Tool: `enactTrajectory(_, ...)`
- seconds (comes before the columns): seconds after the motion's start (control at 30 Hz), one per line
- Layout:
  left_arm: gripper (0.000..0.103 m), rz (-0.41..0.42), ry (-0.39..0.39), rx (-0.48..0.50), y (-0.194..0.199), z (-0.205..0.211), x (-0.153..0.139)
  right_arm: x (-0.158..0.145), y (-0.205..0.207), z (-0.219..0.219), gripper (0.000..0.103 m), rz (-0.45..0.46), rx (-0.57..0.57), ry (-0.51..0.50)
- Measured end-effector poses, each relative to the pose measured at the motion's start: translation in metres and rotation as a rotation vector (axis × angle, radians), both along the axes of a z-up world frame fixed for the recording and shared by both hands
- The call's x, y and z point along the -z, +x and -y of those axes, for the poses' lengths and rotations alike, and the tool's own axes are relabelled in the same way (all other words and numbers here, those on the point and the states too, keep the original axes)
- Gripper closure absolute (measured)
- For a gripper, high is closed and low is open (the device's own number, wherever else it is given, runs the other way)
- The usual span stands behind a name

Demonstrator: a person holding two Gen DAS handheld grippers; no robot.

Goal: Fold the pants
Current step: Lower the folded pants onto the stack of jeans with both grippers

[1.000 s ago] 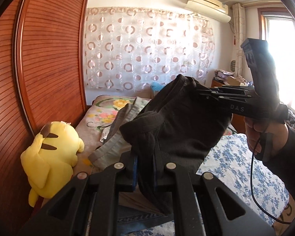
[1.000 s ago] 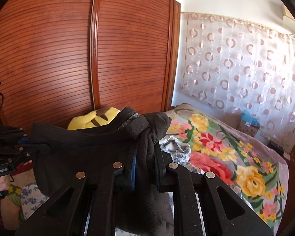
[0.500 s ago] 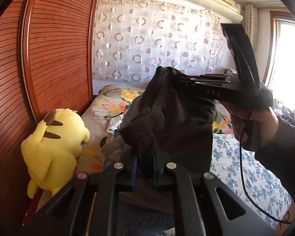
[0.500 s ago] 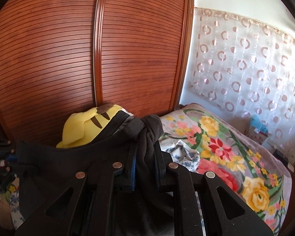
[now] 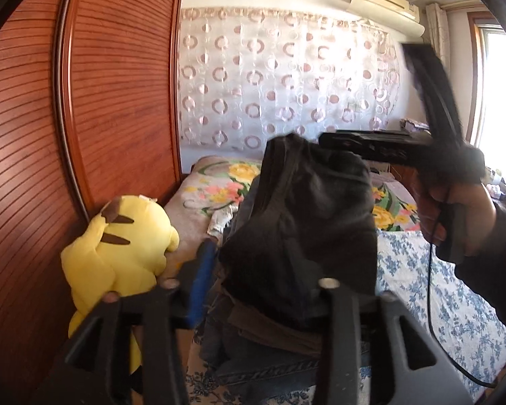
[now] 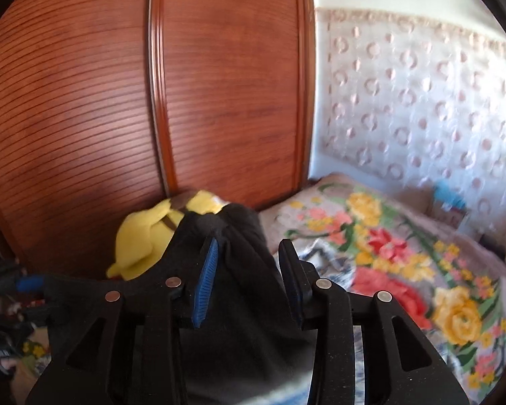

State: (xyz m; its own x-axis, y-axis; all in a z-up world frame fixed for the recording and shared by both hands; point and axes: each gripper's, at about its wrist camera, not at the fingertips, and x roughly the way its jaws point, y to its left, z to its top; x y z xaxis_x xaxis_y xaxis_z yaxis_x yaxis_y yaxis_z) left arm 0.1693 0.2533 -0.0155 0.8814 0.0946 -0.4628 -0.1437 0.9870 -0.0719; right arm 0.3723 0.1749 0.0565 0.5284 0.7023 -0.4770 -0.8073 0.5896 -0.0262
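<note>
Release of a folded garment over a stack on the bed. In the left wrist view the black pants (image 5: 300,222) hang as a bunched bundle in the centre of the frame, above a pile of folded clothes (image 5: 273,334) at lower centre that lies on the blue-flowered sheet (image 5: 431,290). The left gripper (image 5: 263,287) has just been opening: its jaws stand moderately apart, the blue pad (image 5: 202,280) on the left finger is bare, and the cloth lies between the jaws, leaning toward the right finger without being pinched. The right gripper (image 5: 324,141), held by a hand (image 5: 455,216) at right of the frame, reaches the top of the bundle; seen from its own camera, the right gripper (image 6: 249,270) has likewise just been opening, jaws partly apart, with dark cloth draped loosely between them at centre frame. A yellow plush toy (image 5: 118,249) sits at lower left against the wooden wardrobe door (image 5: 84,118), close beside the pile. To do this step well, both jaws should probably part evenly so the bundle drops square onto the pile, and both tools should draw back along their own fingers, so no fold snags on a pad and is dragged open. The likely fault is a waistband catching on the right finger and skewing the fold.
</note>
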Motion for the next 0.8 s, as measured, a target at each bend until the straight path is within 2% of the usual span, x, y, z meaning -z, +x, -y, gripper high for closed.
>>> enactTrajectory(0.2,0.054,0.012,-0.009,0.05,0.002,0.012,-0.009,-0.003,-0.018,0.033,0.066,-0.032,-0.006,0.038)
enactTrajectory(0.37,0.054,-0.034,-0.013,0.088,0.012,0.024,0.002,0.011,-0.025,0.035,0.066,-0.06,-0.016,0.015)
enactTrajectory(0.6,0.054,-0.144,-0.023,0.104,0.027,0.028,0.035,0.036,0.002,0.024,0.066,-0.101,0.033,-0.024)
enactTrajectory(0.8,0.054,-0.151,-0.025,0.105,0.03,0.03,0.043,0.05,0.019,0.025,0.066,-0.13,0.057,-0.029)
